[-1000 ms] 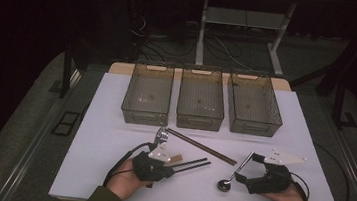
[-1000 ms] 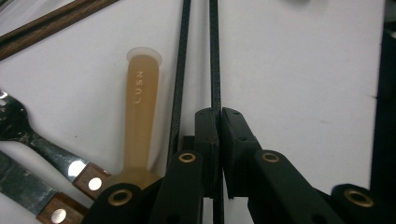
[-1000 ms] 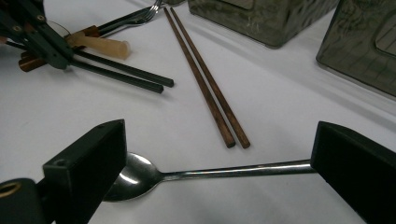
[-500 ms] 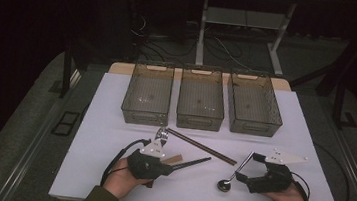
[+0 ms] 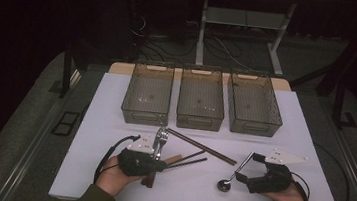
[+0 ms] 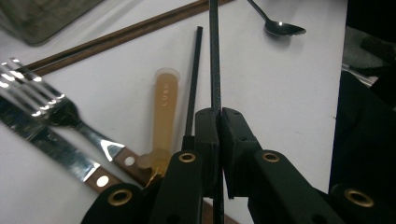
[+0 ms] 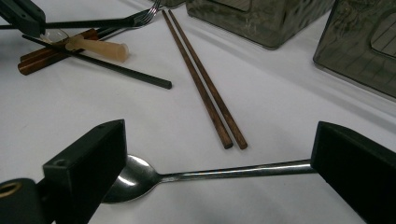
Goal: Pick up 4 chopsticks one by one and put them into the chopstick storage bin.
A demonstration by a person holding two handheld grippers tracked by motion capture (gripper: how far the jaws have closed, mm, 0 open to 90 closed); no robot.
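Your left gripper (image 6: 218, 116) is clenched on one thin black chopstick (image 6: 214, 51); its twin (image 6: 194, 74) lies just beside it on the white worktop (image 5: 116, 104). Your right gripper (image 7: 219, 163) stands released, straddling the steel spoon (image 7: 205, 175). Judging from this, sorting has barely begun: the three grey bins (image 5: 200, 114) ahead look empty.

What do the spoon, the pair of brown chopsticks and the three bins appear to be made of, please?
The spoon looks like polished metal, likely steel: its bowl mirrors bright highlights. The brown chopsticks seem to be dark-stained wood, matte with a faint grain, though lacquered plastic cannot be excluded. The bins look like smoky translucent plastic: the white table shows dimly through their ribbed walls.
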